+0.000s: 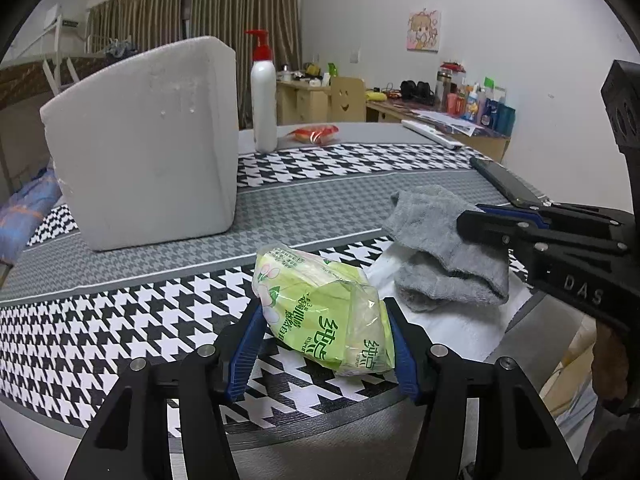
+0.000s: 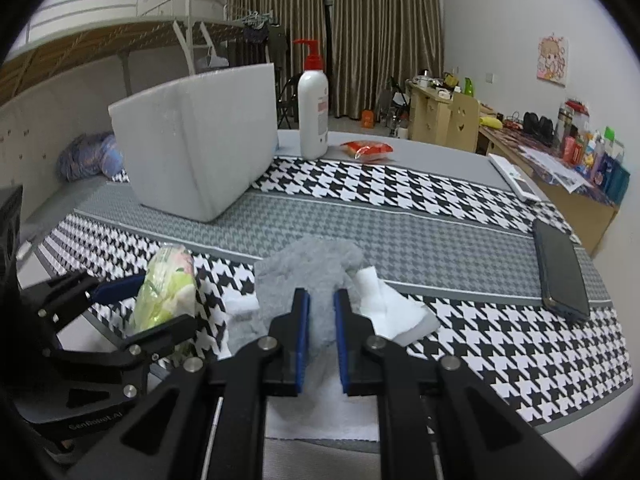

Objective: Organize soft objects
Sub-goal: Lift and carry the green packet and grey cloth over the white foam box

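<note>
A green plastic tissue pack [image 1: 320, 304] lies tilted on the houndstooth tablecloth, and my left gripper [image 1: 323, 308] is shut on it, blue pads pressing both sides. The same pack [image 2: 166, 292] and left gripper [image 2: 148, 308] show at the left of the right wrist view. A grey sock [image 2: 316, 264] is bunched on a white cloth [image 2: 400, 312]; my right gripper [image 2: 321, 300] is shut on its near part. From the left wrist view, the right gripper [image 1: 470, 216] pinches the sock [image 1: 440, 248], whose top fold droops over more grey fabric.
A white foam box [image 1: 148, 140] stands at the back left. Behind it are a white pump bottle [image 1: 264, 92] and a red packet [image 1: 316, 134]. A dark phone [image 2: 562, 268] and a white remote [image 2: 516, 182] lie near the table's right edge.
</note>
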The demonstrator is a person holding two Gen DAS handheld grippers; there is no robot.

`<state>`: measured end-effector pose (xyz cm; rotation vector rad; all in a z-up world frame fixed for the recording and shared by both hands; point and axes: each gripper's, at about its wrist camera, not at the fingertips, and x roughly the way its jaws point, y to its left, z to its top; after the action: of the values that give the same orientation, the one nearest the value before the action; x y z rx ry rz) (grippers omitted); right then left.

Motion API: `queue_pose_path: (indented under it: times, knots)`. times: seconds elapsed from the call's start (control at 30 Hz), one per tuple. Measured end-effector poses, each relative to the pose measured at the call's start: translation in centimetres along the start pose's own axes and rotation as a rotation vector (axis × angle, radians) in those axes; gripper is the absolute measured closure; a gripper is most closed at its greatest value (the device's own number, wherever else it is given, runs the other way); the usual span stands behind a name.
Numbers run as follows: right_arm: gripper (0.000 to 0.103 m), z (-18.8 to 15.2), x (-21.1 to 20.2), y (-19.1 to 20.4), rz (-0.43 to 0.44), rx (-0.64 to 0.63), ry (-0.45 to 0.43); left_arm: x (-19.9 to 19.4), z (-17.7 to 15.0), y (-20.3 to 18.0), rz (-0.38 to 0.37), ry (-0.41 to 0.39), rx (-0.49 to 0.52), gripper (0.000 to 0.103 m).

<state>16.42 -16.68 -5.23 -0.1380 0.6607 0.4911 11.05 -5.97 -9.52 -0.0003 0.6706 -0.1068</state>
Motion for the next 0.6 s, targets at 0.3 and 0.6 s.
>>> queue_pose_path:
  times: [0.3,0.6]
  knots:
    - [0.089,1.0,-0.8,-0.1,0.005,0.02,-0.037,-1.6,0.4,0.3,0.005,-0.045,0.012,0.043]
    - [0.09,1.6,-1.5,0.3,0.005,0.02,-0.062,-2.3,1.0,0.9,0.003,-0.068,0.02,0.043]
